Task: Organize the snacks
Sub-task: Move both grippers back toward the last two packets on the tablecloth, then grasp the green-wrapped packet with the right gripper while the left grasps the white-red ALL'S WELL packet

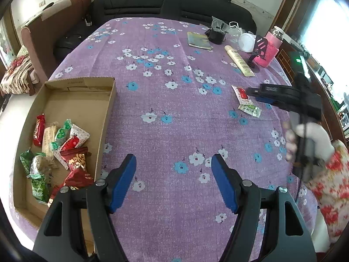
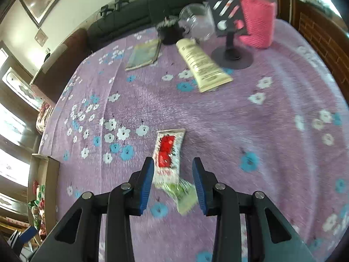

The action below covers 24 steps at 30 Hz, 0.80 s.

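Spread wide, both pairs of blue-padded fingers [image 1: 122, 181] — nothing pinched in either. Left gripper [image 1: 173, 180] hovering over bare purple flowered tablecloth [image 1: 174, 113], just right of the cardboard box [image 1: 109, 107] at the table's left edge. Inside that box, a heap of wrapped snacks [image 1: 65, 150], red, green and white, crowded toward the near end; far end bare cardboard.

Right gripper [image 2: 173, 181] parted around two loose packets on the cloth, well apart from the box: a white packet with a red panel [image 2: 168, 150] lying lengthwise ahead of the left pad, and a green packet [image 2: 183, 193] lying between the pads, blurred, overlapping the white one's near end. Contact with either pad not clear. From the left wrist view, same two packets [image 1: 241, 93] at the right gripper's tips, with a hand [image 1: 305, 139] in a floral sleeve gripping the handle.

Farther back, clutter along the table's far right: cream tube [image 2: 202, 63] lying flat, black phone stand [image 2: 231, 50], pink knitted bottle sleeve [image 2: 257, 19], clear jar [image 2: 196, 21] on its side, small dark pot [image 2: 169, 32], thin booklet [image 2: 145, 53]. None of it between the packets and the box — only open cloth. Dark sofa [image 1: 174, 2] behind the table.
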Motion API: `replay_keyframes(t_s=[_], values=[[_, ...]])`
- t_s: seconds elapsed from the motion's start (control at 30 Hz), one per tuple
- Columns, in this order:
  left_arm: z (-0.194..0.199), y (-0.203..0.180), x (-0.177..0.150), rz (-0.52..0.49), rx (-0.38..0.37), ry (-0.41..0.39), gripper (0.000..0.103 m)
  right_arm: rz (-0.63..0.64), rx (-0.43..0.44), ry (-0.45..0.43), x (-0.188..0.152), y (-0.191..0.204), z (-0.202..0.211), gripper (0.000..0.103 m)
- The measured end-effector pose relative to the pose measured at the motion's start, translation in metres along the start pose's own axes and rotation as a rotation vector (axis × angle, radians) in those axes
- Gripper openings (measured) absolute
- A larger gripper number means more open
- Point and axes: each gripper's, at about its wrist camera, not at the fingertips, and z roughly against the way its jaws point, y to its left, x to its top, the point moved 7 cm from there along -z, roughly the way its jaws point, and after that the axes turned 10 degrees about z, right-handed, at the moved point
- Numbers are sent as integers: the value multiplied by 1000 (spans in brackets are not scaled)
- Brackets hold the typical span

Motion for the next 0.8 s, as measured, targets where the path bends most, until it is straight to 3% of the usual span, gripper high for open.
replay_keyframes(t_s=[0.1,0.17,0.37,0.43,0.47,0.5,0.53,0.67,0.8], values=[[2,4,1,1,13,-8,72,15,12,24,4,5,-14,35],[3,9,1,11,20,-11,72,13,37,53,1,11,-21,14],[-1,21,0,53,13,1,72,36,199,132,-27,54,-19,13],[-3,23,0,70,-1,10,72,46,344,181,-40,72,-12,14],[-4,23,1,74,-8,13,72,50,363,175,-40,74,-5,14],[-4,23,1,76,-16,14,72,52,353,150,-37,69,3,14],[-4,22,2,75,-20,11,72,66,290,97,-30,57,14,15],[-7,20,2,68,-30,13,72,194,39,14,-17,23,28,49],[-14,15,6,64,-44,23,72,236,7,36,-22,14,17,49]])
